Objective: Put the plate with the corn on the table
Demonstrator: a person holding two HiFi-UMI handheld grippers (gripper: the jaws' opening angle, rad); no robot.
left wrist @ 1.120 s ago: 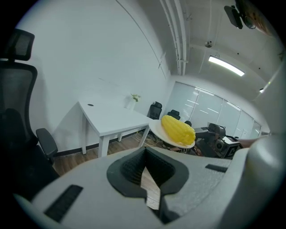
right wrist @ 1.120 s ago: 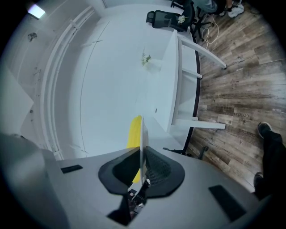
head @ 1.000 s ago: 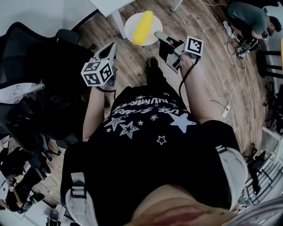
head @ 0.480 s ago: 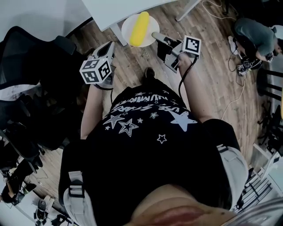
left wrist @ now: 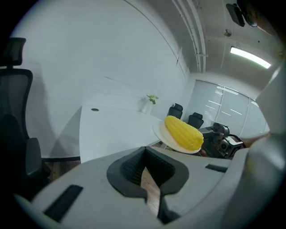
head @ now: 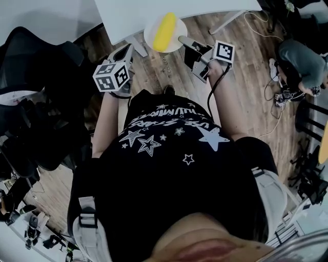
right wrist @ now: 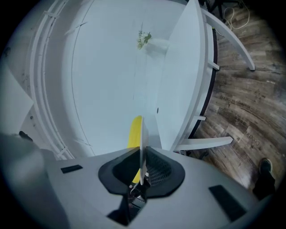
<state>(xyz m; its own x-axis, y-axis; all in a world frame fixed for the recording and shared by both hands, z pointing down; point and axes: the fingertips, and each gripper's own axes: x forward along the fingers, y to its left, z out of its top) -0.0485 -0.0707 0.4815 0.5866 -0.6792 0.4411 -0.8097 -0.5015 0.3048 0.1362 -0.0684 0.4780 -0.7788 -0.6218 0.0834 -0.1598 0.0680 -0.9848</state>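
The white table lies straight ahead of you, with the plate at its near edge and the corn lying lengthwise toward the tabletop, the rim clamped in your right gripper, while your left gripper hangs closed and empty alongside.

Grained wood planks with a dull sheen are seen on the floor. The table is finished smooth matt white. The plate is smooth and white, the corn bumpy with a plastic-like sheen. The right gripper is shelled in matt grey plastic, with black ribbed pads. The shirt is printed black cloth.
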